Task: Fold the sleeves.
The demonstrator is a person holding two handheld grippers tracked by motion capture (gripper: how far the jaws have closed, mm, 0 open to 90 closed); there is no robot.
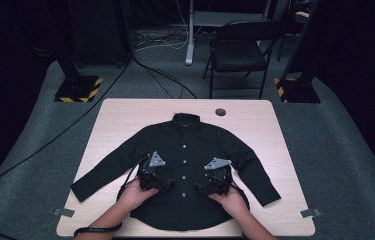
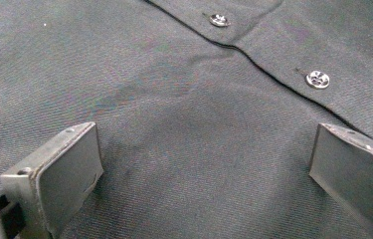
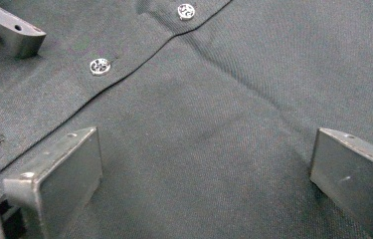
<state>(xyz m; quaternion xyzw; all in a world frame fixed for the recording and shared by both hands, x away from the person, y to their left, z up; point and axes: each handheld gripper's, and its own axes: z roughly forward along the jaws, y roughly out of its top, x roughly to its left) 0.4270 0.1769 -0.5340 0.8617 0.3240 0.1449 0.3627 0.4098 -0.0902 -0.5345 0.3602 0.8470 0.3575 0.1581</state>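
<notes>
Pale wood bench (image 1: 275, 125) on grey carpet, dark room behind; a black long-sleeved shirt (image 1: 185, 200) lies flat on it, front up and buttoned.

Nearest: two forearms enter from the bench's near edge. Left gripper (image 1: 162, 184) and right gripper (image 1: 204, 189) both sit over the shirt's lower front, one either side of the button placket (image 1: 183, 165), about level with each other. Neither hand is clearly nearer the cloth; they are symmetric about the midline.

Left gripper view: jaws wide apart, nothing between them but flat fabric, which lies directly beneath and ahead. Two buttons (image 2: 318, 79) run along the placket off toward the right jaw. Right gripper view: jaws likewise wide apart over bare cloth, placket and buttons (image 3: 100, 65) off toward its left jaw; the tip of the other gripper (image 3: 10, 31) shows at the upper left. Whether the pads press on the cloth I cannot tell; nothing is pinched.

Farther: shirt's long axis runs from hem at the near edge to collar (image 1: 185, 120) at the far side, collar pointing away from the person. Sleeves splay out and back toward the near corners, left sleeve (image 1: 102, 172) and right sleeve (image 1: 255, 172).

Beyond the bench: a folding chair (image 1: 240, 50), cables, stand bases with hazard striping.

Judgement: any grasp or fold starts from the midline, so each hand would work outward to its own side.
</notes>
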